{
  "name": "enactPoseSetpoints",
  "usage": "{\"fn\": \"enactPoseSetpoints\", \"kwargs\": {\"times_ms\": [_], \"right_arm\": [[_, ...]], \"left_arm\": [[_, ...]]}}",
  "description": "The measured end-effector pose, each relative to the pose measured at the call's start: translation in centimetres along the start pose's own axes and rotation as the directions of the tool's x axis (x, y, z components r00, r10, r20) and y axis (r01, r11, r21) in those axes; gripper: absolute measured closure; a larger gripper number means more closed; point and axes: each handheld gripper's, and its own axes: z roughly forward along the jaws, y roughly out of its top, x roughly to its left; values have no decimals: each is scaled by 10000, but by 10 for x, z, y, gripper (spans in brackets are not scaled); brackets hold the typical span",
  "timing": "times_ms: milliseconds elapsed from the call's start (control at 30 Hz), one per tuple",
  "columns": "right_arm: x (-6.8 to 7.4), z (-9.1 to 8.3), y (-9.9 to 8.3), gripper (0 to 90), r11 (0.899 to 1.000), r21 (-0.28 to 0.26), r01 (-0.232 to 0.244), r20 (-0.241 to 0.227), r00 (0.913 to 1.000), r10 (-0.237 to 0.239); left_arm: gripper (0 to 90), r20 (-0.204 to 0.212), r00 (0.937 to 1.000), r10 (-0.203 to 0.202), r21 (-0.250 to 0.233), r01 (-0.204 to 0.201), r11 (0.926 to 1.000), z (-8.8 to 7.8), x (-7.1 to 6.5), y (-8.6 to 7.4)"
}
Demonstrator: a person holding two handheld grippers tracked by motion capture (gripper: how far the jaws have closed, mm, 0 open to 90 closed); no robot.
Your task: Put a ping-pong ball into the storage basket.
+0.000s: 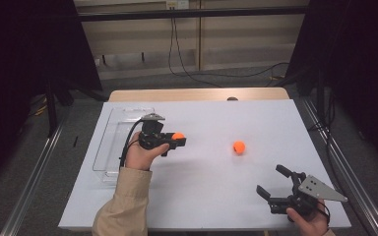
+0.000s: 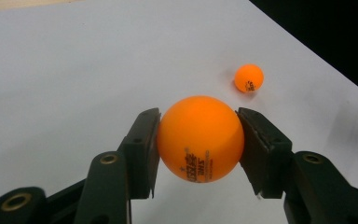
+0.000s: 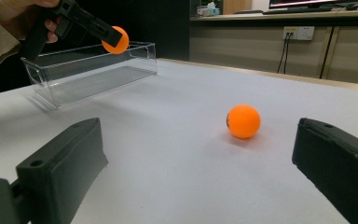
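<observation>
Left tongs (image 1: 179,139) left of centre in high view, clenched on orange ball (image 2: 200,138), lifted off white counter (image 1: 206,182). Held ball smooth, matte orange, small black print low on its face; jaw pads press its two sides. Second orange ball (image 1: 239,147) lies on counter right of centre, same colour, black print too. Clear plastic bin (image 1: 109,147) at counter's left edge, just left of left tongs. Right tongs (image 1: 270,183) lower right, released, jaws spread wide, well apart from second ball.
</observation>
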Motion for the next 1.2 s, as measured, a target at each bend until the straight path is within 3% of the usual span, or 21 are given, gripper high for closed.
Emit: {"fn": "enactPoseSetpoints", "kwargs": {"times_ms": [1200], "right_arm": [[0,0,0,16,10000,2,17,-15,10000,-17]], "left_arm": [[507,-364,9993,-122,-223,114,9997,-20,10,1]]}}
